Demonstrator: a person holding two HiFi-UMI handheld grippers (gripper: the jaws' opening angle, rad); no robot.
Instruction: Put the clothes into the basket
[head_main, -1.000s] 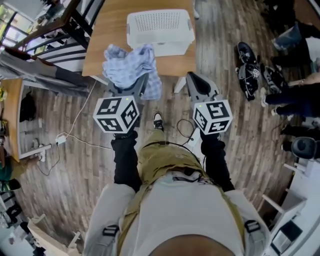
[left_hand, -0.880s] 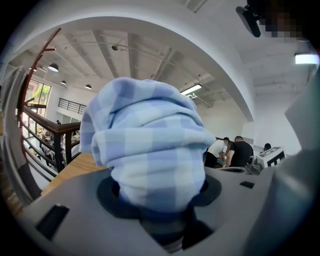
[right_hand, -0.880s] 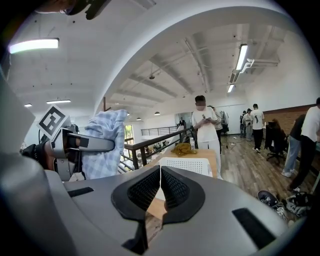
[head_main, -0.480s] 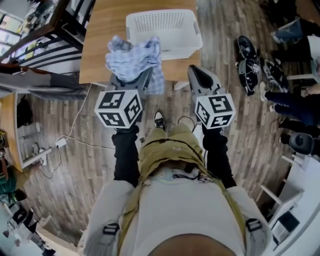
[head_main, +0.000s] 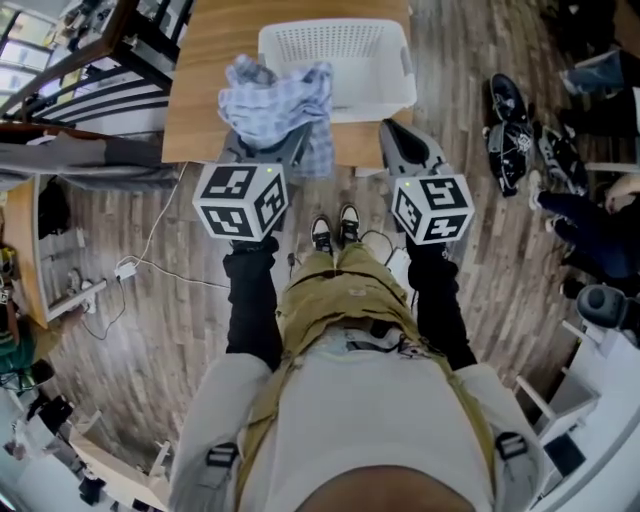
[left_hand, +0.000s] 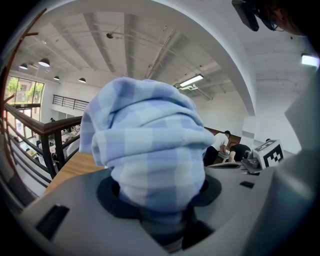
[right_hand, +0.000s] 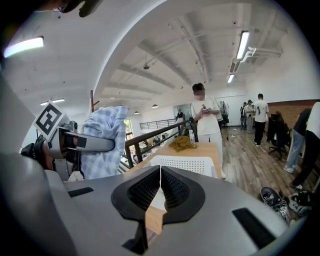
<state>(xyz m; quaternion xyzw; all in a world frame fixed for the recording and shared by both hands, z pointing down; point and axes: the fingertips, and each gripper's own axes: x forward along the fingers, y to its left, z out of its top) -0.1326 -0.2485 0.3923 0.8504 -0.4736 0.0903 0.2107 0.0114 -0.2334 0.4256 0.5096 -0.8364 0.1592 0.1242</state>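
A blue-and-white checked cloth (head_main: 272, 103) hangs bunched from my left gripper (head_main: 264, 150), which is shut on it above the near edge of the wooden table (head_main: 205, 80). The same cloth (left_hand: 147, 150) fills the left gripper view, pinched between the pads. Just beyond and to the right of the cloth stands the white perforated basket (head_main: 340, 62) on the table. My right gripper (head_main: 402, 142) hovers at the table's near right corner, jaws shut with nothing in them. From the right gripper (right_hand: 160, 172) view, the basket (right_hand: 186, 164) lies straight ahead, the cloth (right_hand: 104, 142) to its left.
A mustard cloth (right_hand: 182, 143) and a bottle lie at the table's far end, where a person (right_hand: 206, 120) stands. Shoes (head_main: 512, 130) and seated people are on the floor to the right. A railing (head_main: 95, 75) runs left of the table, a cable (head_main: 135, 268) below it.
Both grippers have moved forward toward the table. The checked cloth, held in the left gripper, now hangs closer to the basket. The person's second foot has stepped into view.
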